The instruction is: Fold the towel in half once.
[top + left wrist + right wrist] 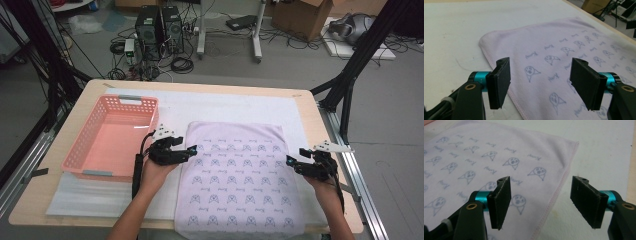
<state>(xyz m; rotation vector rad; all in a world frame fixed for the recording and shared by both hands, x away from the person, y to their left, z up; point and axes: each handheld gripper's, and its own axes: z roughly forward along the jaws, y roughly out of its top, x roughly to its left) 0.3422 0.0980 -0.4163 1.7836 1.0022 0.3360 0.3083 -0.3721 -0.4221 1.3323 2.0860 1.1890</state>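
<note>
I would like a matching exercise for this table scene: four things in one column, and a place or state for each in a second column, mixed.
1. towel
2. basket
3. left hand-held gripper
4. right hand-held gripper

A. pink, empty, at the table's left
B. open, at the towel's right edge
C. spread flat, printed with small figures
D. open, at the towel's left edge

Pairs: 1-C, 2-A, 3-D, 4-B

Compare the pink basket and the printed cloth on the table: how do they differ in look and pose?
The pink basket is a rigid box with perforated walls, standing upright and holding nothing; the printed cloth is pale lilac with small blue figures, lying flat. The basket sits left of the cloth. Both rest on the white mat.
</note>
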